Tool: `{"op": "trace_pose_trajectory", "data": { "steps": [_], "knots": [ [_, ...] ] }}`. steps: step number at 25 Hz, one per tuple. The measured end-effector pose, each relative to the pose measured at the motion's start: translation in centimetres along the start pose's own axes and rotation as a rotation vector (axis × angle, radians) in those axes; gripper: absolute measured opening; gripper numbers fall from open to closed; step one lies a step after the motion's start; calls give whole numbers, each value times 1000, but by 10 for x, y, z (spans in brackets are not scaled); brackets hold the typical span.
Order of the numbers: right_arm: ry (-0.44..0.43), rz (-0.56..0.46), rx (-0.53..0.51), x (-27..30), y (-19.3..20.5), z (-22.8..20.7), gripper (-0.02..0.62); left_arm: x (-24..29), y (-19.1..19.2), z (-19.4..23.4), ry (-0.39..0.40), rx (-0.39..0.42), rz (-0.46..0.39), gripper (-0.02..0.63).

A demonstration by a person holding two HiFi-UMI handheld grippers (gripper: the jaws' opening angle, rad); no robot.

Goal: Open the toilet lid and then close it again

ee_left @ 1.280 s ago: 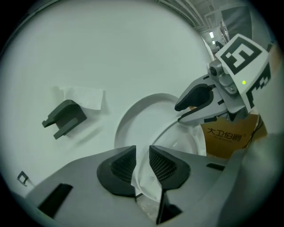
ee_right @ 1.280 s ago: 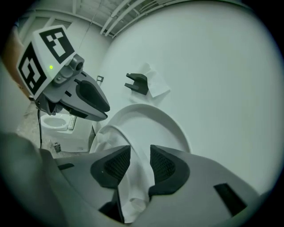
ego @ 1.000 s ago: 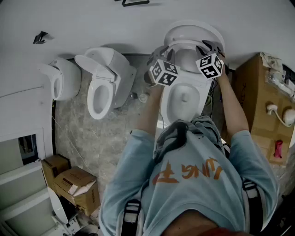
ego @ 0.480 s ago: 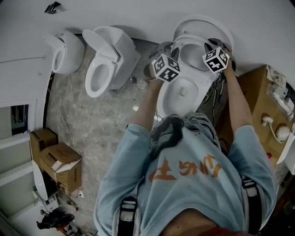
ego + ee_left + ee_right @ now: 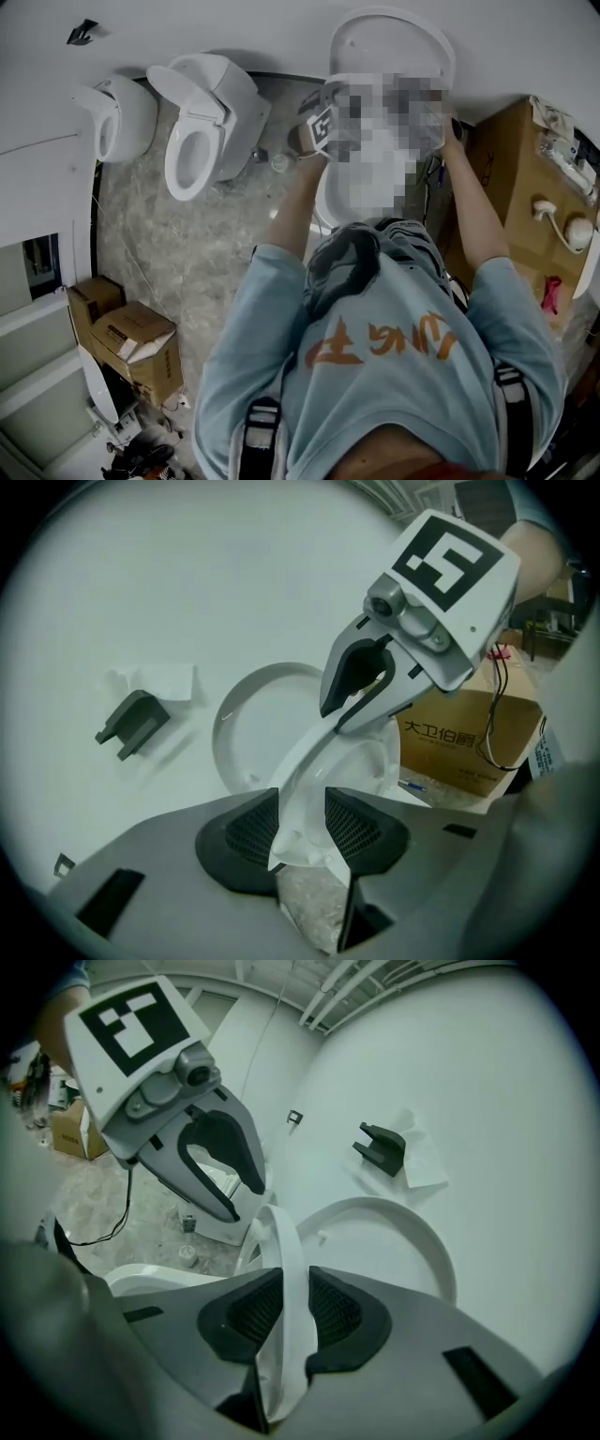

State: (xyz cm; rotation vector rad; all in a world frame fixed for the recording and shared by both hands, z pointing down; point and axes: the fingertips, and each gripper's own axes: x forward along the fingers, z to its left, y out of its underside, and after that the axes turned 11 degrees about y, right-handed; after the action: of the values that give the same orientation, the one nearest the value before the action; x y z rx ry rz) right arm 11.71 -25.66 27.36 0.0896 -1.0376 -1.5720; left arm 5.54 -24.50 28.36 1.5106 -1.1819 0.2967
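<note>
The white toilet's lid [image 5: 389, 37] stands up against the wall, also in the left gripper view [image 5: 248, 724] and the right gripper view [image 5: 412, 1232]. The seat ring [image 5: 309, 766] is tilted up between both grippers. My left gripper [image 5: 302, 817] has its jaws round the ring's left rim; they have just been opening and stand open. My right gripper [image 5: 286, 1312] has just been closing and is shut on the ring's right rim [image 5: 286, 1241]. Each gripper shows in the other's view: the right gripper [image 5: 361, 682] and the left gripper [image 5: 220, 1162]. In the head view a mosaic hides most of both.
A second toilet [image 5: 202, 122] and a wall-hung bowl [image 5: 117, 117] stand to the left. Cardboard boxes [image 5: 511, 178] crowd the toilet's right side, and more boxes [image 5: 141, 342] sit at lower left. A black bracket [image 5: 380, 1147] is fixed to the wall above the lid.
In the head view the picture has shifted a little and both grippers stay at the seat ring's sides. The lid still leans on the wall. A mosaic now covers the grippers.
</note>
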Motion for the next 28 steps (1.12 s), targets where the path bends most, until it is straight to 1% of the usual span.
{"op": "trace_pose_trajectory", "data": {
  "steps": [3,6,9,15,19,21,25,28],
  "knots": [
    [-10,-11,-23,-16,-4,22,98,1,3,-12,23,56,15,181],
    [-1,-9,-42,-29,-5,42,98,1,11,-27,43,109,33,192],
    [-2,8,-52,-39,-6,58,100,-6,20,-37,47,150,38,183],
    [-34,31,-59,-58,-3,96,104,-19,44,-63,80,214,31,167],
    [-61,41,-81,-73,-5,133,106,-18,67,-85,146,274,57,167],
    [-61,43,-80,-79,-5,151,107,-20,78,-100,165,305,66,167],
    [-82,67,-94,-88,-1,181,109,-26,98,-122,168,313,61,169],
    [-112,79,-102,-97,5,210,114,-30,120,-145,179,325,78,169]
  ]
}}
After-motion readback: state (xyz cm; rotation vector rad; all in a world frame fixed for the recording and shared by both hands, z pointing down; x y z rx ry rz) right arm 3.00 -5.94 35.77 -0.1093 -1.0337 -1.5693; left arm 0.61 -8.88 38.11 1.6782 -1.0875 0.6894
